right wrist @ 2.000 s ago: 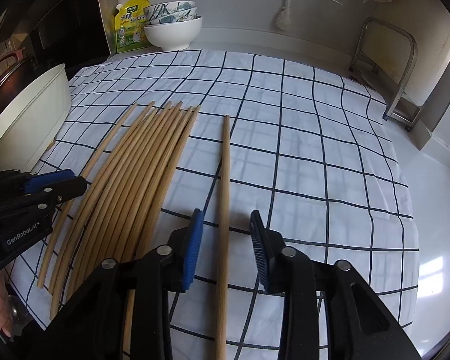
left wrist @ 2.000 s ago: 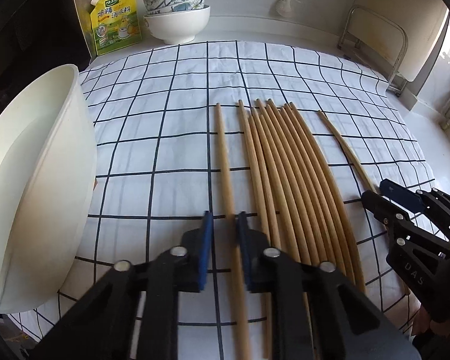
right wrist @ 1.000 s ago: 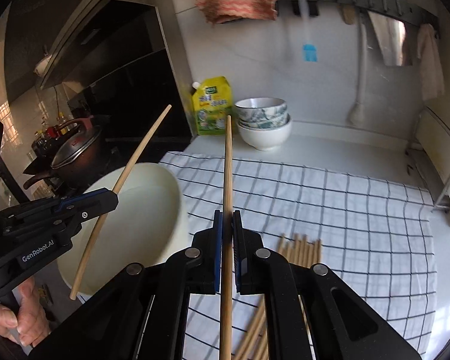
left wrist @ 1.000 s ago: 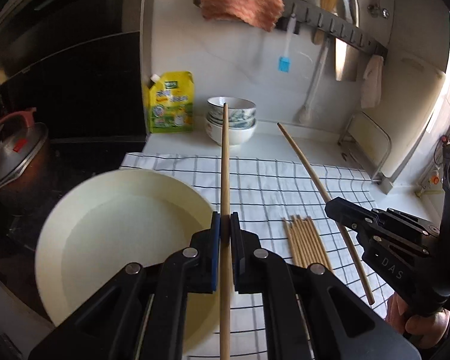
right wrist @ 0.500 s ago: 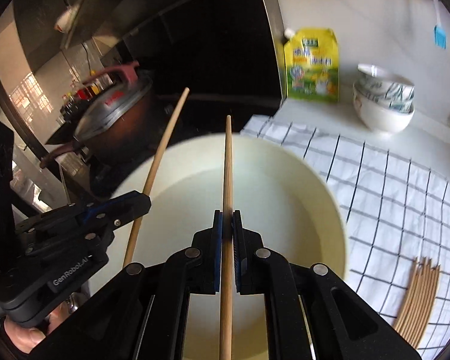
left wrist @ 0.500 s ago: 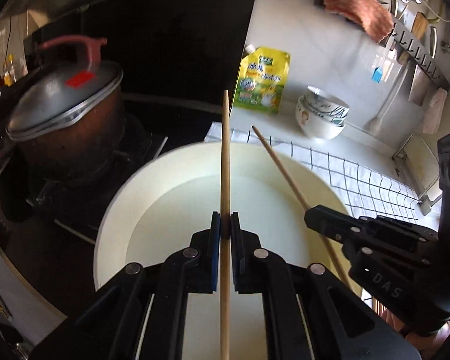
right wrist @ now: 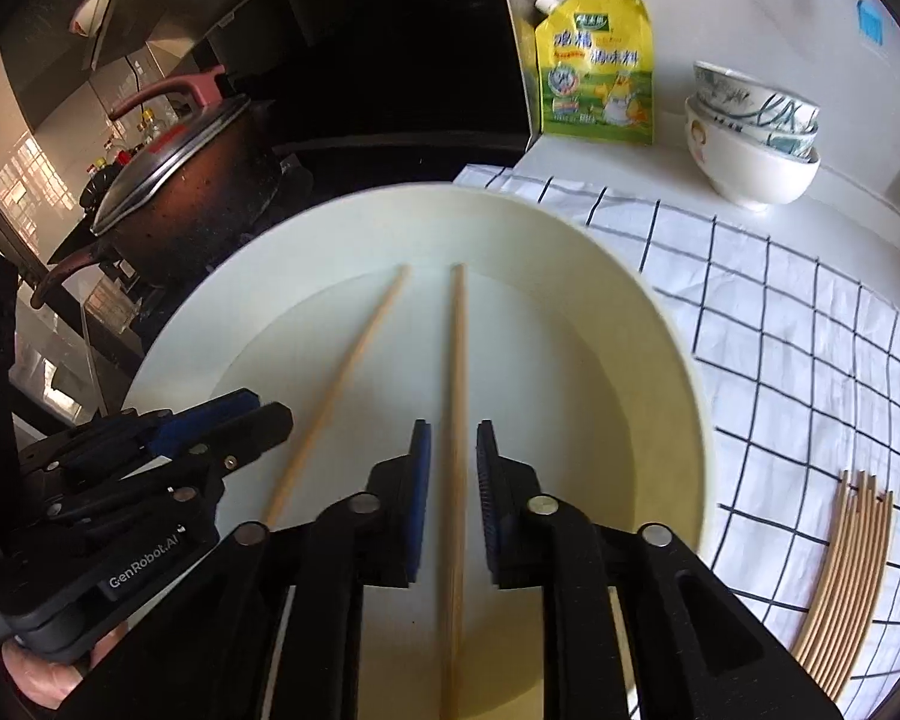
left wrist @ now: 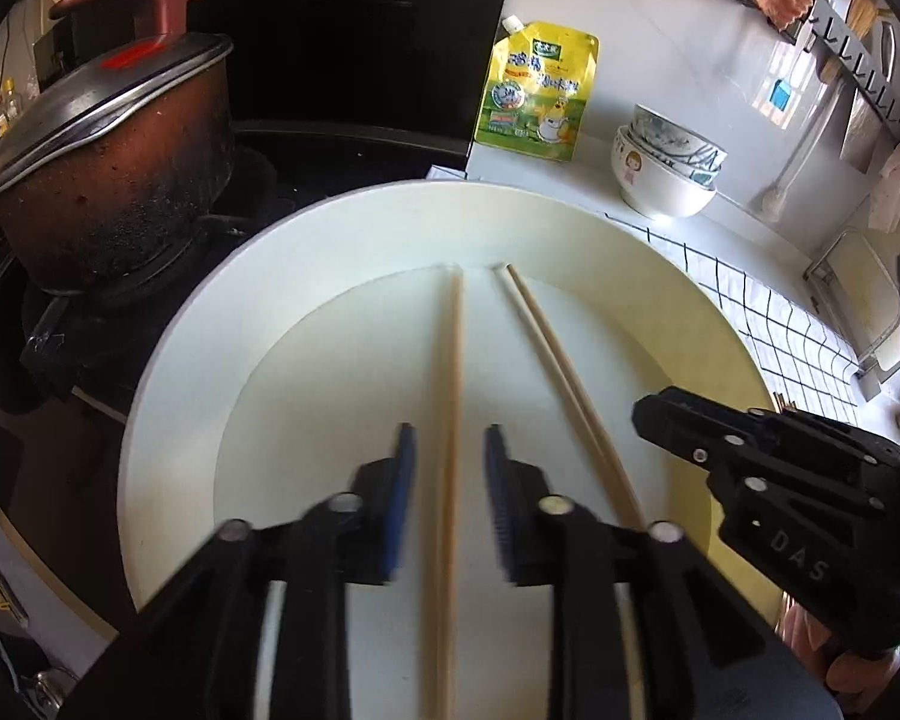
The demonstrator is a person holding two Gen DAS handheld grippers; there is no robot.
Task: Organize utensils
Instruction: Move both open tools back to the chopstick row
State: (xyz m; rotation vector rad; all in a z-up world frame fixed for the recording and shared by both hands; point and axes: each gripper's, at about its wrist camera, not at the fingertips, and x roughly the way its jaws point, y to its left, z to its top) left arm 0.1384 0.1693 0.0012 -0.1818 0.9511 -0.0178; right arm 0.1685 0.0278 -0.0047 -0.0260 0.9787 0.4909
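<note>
Two wooden chopsticks lie in a large cream basin (left wrist: 174,324) (right wrist: 666,324). My left gripper (left wrist: 447,468) is open over the basin, with one chopstick (left wrist: 453,360) lying loose between its jaws. My right gripper (right wrist: 453,462) is open too, with the other chopstick (right wrist: 457,360) between its jaws. Each view also shows the other chopstick (left wrist: 546,330) (right wrist: 354,354) and the other gripper (left wrist: 678,420) (right wrist: 234,420) beside it. Several more chopsticks (right wrist: 846,570) lie bundled on the checked cloth (right wrist: 780,312) at the right.
A lidded brown pot (left wrist: 108,168) (right wrist: 180,180) stands on the black stove left of the basin. A yellow pouch (left wrist: 537,90) (right wrist: 597,72) and stacked bowls (left wrist: 666,168) (right wrist: 750,138) stand at the back wall. A metal rack (left wrist: 858,300) is at the far right.
Both grippers have opened and let go of their chopsticks, which now lie in the basin. Both grippers have tilted down closer to the basin.
</note>
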